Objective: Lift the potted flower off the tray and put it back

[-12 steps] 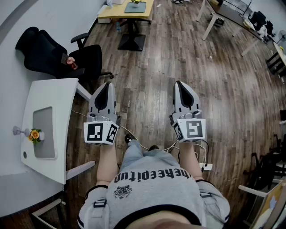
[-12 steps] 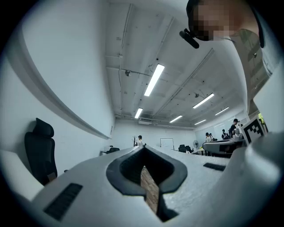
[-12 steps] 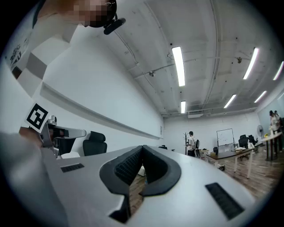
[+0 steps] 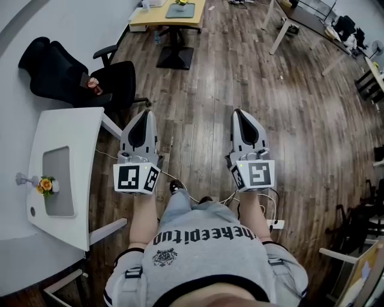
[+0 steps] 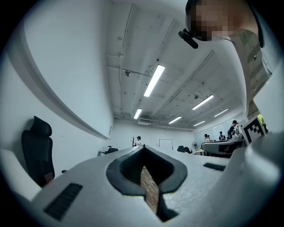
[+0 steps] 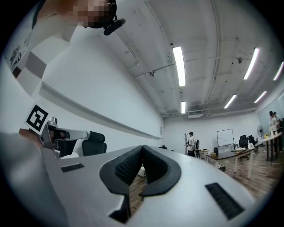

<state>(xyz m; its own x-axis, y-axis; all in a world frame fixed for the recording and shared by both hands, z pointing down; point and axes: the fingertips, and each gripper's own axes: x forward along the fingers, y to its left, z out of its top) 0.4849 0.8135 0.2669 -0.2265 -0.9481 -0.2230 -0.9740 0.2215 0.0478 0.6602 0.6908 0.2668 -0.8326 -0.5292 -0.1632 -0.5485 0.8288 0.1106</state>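
While the potted flower (image 4: 46,183) stands at the left edge of the grey tray (image 4: 60,174) on the white desk (image 4: 69,129), on the left of the scene, the steep look down does not show whether its pot rests on the tray or just beside it. To the right of the desk and well apart from it, the left gripper (image 4: 144,114) is held out over the wooden floor (image 4: 192,90), pointing away from the person; its jaws are together with nothing between them. The right gripper (image 4: 239,112) is held level with it, further right, with its jaws likewise closed and empty. A white cable (image 4: 180,183) trails on the floor between them. Beyond the desk stands a black office chair (image 4: 60,72), and further off a yellow-topped desk (image 4: 171,15).
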